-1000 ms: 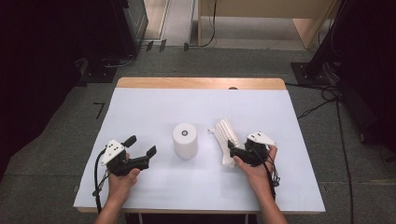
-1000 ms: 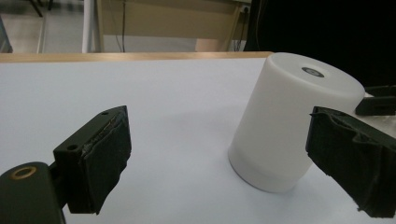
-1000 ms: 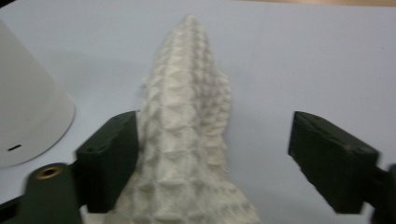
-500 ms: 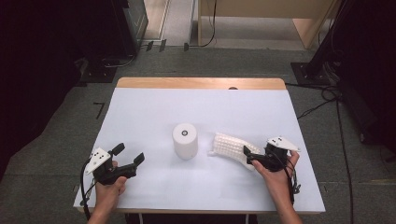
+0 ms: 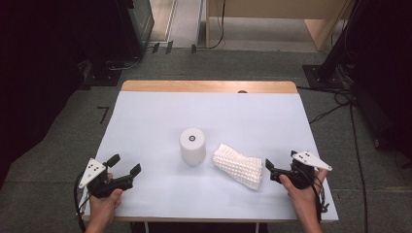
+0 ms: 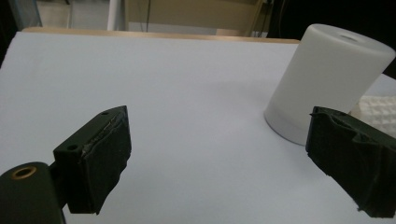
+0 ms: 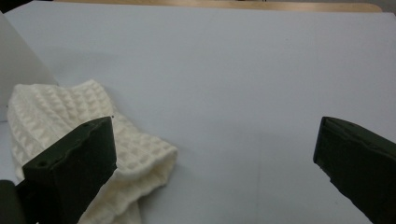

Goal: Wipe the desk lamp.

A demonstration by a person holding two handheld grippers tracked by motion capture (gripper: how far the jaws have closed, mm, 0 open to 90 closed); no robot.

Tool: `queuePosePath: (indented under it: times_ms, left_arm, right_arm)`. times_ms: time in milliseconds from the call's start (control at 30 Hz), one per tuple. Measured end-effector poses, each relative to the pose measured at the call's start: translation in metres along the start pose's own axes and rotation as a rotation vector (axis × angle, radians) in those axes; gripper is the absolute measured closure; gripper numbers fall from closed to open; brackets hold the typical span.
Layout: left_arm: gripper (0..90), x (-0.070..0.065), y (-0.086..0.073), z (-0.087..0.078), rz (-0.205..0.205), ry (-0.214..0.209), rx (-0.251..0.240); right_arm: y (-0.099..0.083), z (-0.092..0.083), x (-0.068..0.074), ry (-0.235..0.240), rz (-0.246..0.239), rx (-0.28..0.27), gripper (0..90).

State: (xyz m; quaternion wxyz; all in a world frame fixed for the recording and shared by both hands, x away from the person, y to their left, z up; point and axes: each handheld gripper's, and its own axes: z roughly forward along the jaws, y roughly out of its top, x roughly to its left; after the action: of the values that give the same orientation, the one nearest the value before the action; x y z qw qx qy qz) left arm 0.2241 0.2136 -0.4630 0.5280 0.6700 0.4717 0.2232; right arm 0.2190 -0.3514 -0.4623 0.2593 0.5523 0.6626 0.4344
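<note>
At table centre, a white upright plastic cylinder [image 5: 192, 146]; at its 4 o'clock, just beside it, lies the cream waffle-weave cloth [image 5: 239, 166], bunched. Right gripper [image 5: 268, 170] at the cloth's 3 o'clock, jaws wide apart, empty. Left gripper [image 5: 125, 165] at the cylinder's 8 o'clock, jaws likewise apart, empty. Cloth likely light, limp, grippy; pinch a raised fold near its edge. No readable writing or labels.

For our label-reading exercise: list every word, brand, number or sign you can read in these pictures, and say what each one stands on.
None: no readable text.
White cylinder: plain, only a dark hole on top.
Waffle cloth: bare weave, no tag in sight.
Table: blank white surface.
</note>
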Motion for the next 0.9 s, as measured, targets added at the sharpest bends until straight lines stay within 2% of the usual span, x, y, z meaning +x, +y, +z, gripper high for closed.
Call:
queuePosePath:
  times_ms: [133, 267, 433, 567, 733, 900]
  left_arm:
    - [7.4, 0.005, -0.002, -0.006, -0.011, 0.012, -0.001]
    - [7.3, 0.01, -0.006, -0.011, -0.007, 0.033, 0.012]
    - [7.4, 0.016, -0.01, -0.017, 0.039, 0.103, 0.023]
    - [7.4, 0.024, -0.012, -0.023, 0.039, 0.137, 0.023]
    - [7.4, 0.028, -0.016, -0.024, 0.044, 0.149, 0.05]
    - [7.4, 0.027, -0.019, -0.017, 0.067, 0.149, 0.093]
  right_arm:
    - [-0.009, -0.009, -0.014, -0.01, 0.01, 0.005, 0.0]
    - [-0.016, -0.017, -0.025, -0.043, 0.012, 0.008, 0.0]
    - [-0.025, -0.028, -0.04, -0.083, 0.042, 0.005, 0.0]
    - [-0.033, -0.033, -0.051, -0.11, 0.046, 0.02, 0.0]
    - [-0.041, -0.033, -0.058, -0.111, 0.066, 0.051, 0.0]
    - [-0.045, -0.026, -0.055, -0.128, 0.041, 0.071, 0.0]
